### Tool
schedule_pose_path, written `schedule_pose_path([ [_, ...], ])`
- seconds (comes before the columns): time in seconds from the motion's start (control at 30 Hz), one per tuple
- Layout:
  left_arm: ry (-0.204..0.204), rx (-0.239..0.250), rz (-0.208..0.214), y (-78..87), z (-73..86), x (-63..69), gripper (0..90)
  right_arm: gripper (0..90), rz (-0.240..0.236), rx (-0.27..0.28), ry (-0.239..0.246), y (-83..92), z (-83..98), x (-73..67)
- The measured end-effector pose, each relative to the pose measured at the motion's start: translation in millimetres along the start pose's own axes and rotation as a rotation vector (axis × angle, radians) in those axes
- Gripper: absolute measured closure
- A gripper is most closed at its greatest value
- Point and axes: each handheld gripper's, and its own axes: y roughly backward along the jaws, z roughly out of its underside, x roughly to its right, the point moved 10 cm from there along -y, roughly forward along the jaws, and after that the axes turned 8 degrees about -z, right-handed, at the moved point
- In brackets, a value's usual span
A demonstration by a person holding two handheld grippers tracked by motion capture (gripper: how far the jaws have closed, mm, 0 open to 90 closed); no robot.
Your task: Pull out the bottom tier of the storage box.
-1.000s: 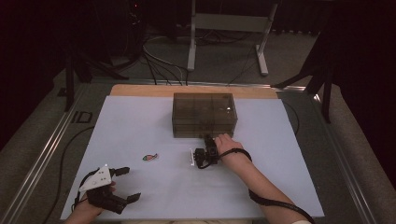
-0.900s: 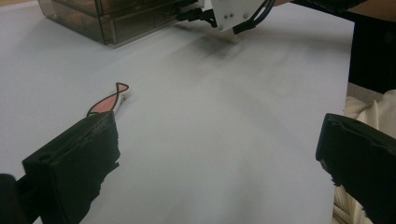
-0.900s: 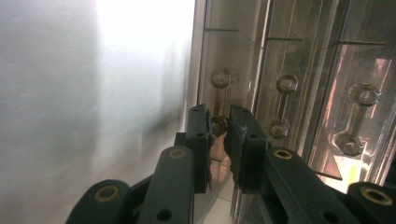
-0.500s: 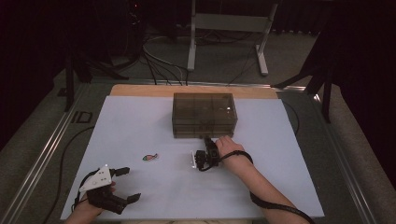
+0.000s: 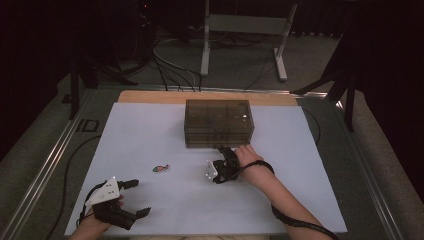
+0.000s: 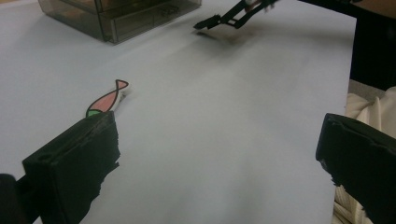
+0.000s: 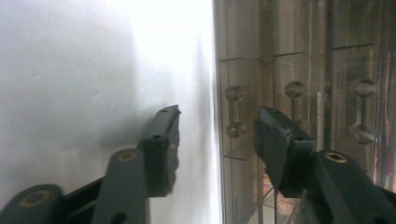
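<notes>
I am keeping my right gripper (image 5: 223,151) at the front face of the smoky transparent drawer box (image 5: 218,122), which is standing on the white sheet (image 5: 150,130) in the far middle of the table. Its jaws have just been opening; in the right gripper view they are standing apart with nothing between them, and the small clear drawer handles (image 7: 235,111) are sitting just beyond the tips. My left gripper (image 5: 136,198) is resting at the near left corner of the sheet. Its jaws are spread wide and are gripping nothing. A small flat fish-shaped piece (image 6: 109,99), pink with a green end, is lying on the sheet just ahead of the left gripper, well apart from the box.
</notes>
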Motion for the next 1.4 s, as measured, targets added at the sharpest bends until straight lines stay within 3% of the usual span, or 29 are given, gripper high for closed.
schedule_pose_path([
  [0.37, 0.001, 0.001, 0.001, 0.0, 0.0, -0.3, 0.0, 13.7, -0.203, 0.186, -0.128, 20.8, 0.8, 3.4],
  [0.53, 0.001, 0.002, 0.002, -0.1, -0.2, 0.0, 0.0, 12.3, -0.283, 0.255, -0.218, 29.2, 3.8, 4.3],
  [0.73, 0.000, 0.002, 0.002, -0.1, -0.1, -0.1, 0.0, 13.5, -0.337, 0.332, -0.293, 43.4, 11.0, 15.2],
  [0.87, 0.001, 0.002, 0.003, -0.1, -0.2, 0.0, 0.0, 14.9, -0.356, 0.365, -0.281, 50.7, 18.7, 22.6],
  [0.93, 0.000, 0.001, 0.002, -0.2, 0.1, -0.1, 0.0, 15.4, -0.413, 0.378, -0.292, 53.2, 22.5, 23.0],
  [1.1, 0.002, 0.002, 0.002, -0.4, -0.1, -0.4, 0.0, 17.2, -0.472, 0.390, -0.275, 53.3, 34.2, 27.3],
  [1.23, 0.004, 0.002, 0.005, -0.5, -0.3, -0.1, 0.0, 19.0, -0.478, 0.397, -0.251, 51.6, 39.1, 29.9],
  [1.4, 0.006, 0.003, 0.005, -0.3, -0.4, -0.1, 0.0, 22.9, -0.545, 0.341, -0.313, 46.0, 44.5, 29.4],
])
